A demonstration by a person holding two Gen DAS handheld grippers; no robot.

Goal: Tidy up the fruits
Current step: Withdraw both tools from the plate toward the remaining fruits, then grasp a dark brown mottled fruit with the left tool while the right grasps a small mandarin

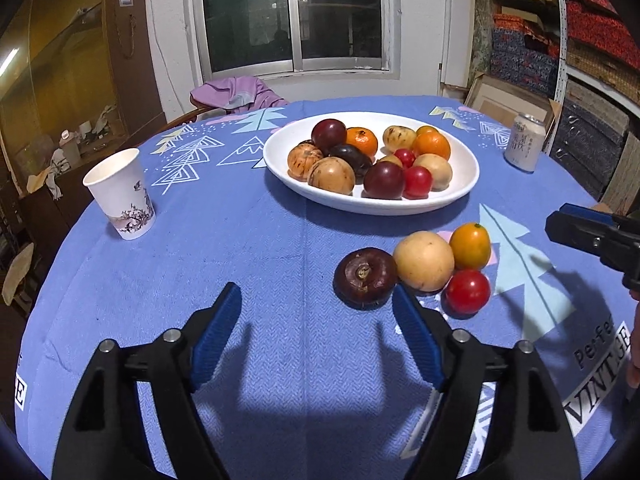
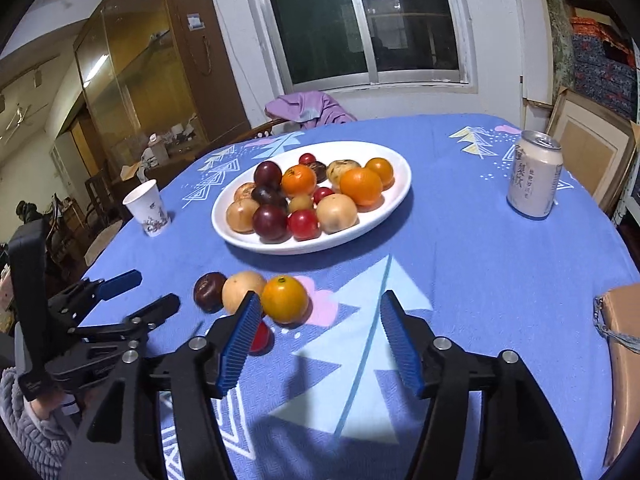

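A white oval ceramic dish (image 1: 372, 200) heaped with fruit sits mid-table on the blue tree-print tablecloth (image 1: 240, 248), its long axis running across the left wrist view. Just in front of the dish, four loose fruits cluster, touching: a dark purple plum (image 1: 365, 278) with its stem end facing the camera, a pale yellow round fruit (image 1: 423, 260), a small orange (image 1: 470, 246) and a red tomato (image 1: 467, 291). The left tongs (image 1: 318, 312) gape wide and empty near the plum. The right tongs (image 2: 318, 322) also stand wide, empty. Only the right wrist view shows a grey fleece sleeve (image 2: 28, 424).
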